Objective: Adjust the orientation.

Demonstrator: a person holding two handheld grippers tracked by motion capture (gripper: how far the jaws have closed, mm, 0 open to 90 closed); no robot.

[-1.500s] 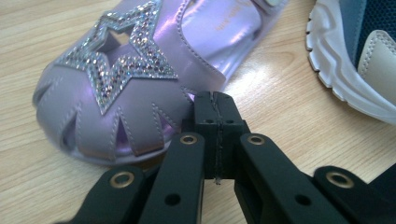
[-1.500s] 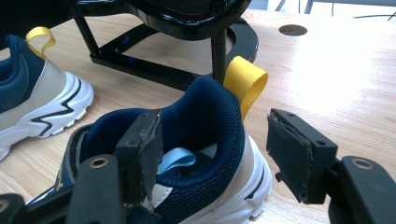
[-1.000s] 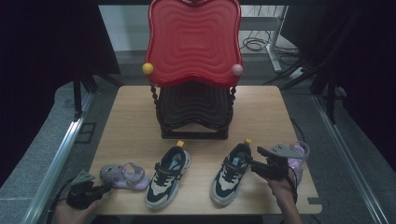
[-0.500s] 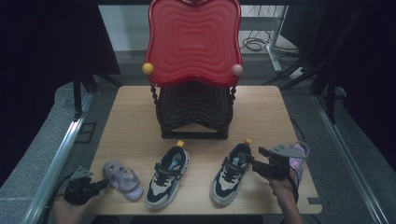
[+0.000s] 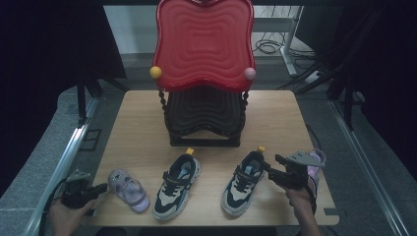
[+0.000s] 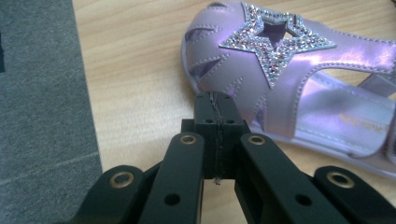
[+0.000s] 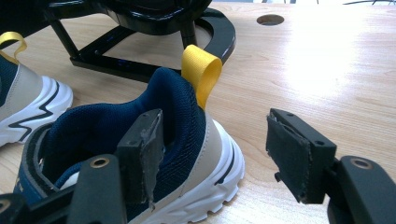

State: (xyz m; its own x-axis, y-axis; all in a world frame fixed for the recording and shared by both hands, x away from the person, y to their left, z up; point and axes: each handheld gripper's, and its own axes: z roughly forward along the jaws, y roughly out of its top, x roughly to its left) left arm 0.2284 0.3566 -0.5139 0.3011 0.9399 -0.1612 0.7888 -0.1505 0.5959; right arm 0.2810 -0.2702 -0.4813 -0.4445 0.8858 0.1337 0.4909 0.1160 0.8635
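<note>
A purple sandal with a glittery star lies slantwise near the table's front left corner. My left gripper is shut with nothing between its jaws, and its tips sit right at the sandal's toe side. Two navy and cream sneakers stand side by side at the front. At the right sneaker's heel my right gripper is open. One pad sits at the heel collar; the other pad is off the shoe.
A red wavy-backed stand on a black base takes up the table's middle and back. Behind my right hand lies a second purple sandal. Bare wood is left of the stand. The table's left edge drops to grey floor.
The purple sandal has swung from lying crosswise to a slant, its heel end nearer the front edge. My left gripper has shifted slightly beside it. The right gripper has stayed put.
</note>
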